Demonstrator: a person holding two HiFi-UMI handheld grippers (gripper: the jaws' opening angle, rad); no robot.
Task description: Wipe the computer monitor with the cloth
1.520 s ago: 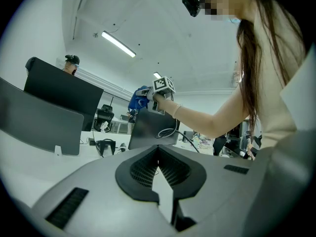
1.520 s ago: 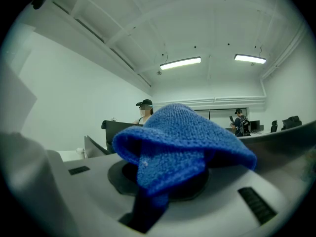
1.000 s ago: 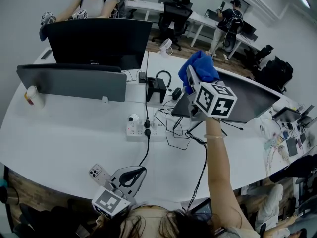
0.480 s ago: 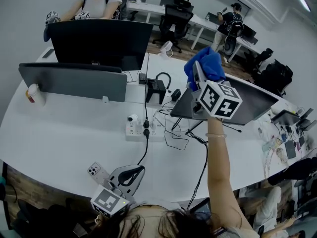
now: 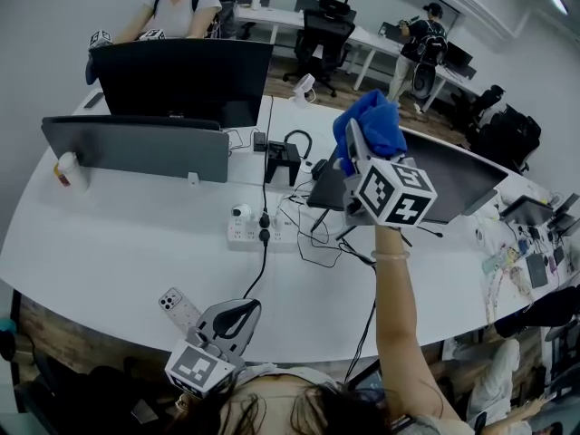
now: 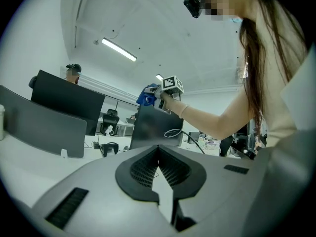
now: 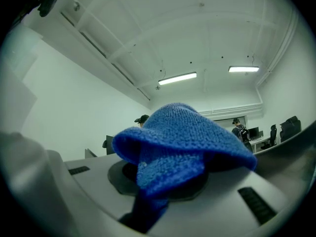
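Cloth (image 5: 370,123) in pinch of R gripper (image 5: 356,152), prob. on monitor (image 5: 456,181) top; L gripper (image 5: 239,314) closed

Right gripper (image 5: 358,145) raised, arm outstretched, jaws pinching cloth (image 5: 373,119); left gripper (image 5: 237,315) low, jaws together.

open office, plain white walls (image 5: 45,16) and a white ceiling (image 7: 197,28) with tube lights (image 7: 177,77). big curved white desk (image 5: 118,243) with a grey divider (image 5: 136,149) on it, more white desks (image 5: 272,14) and black chairs (image 5: 322,27) behind. brown wood-look floor (image 5: 349,87).
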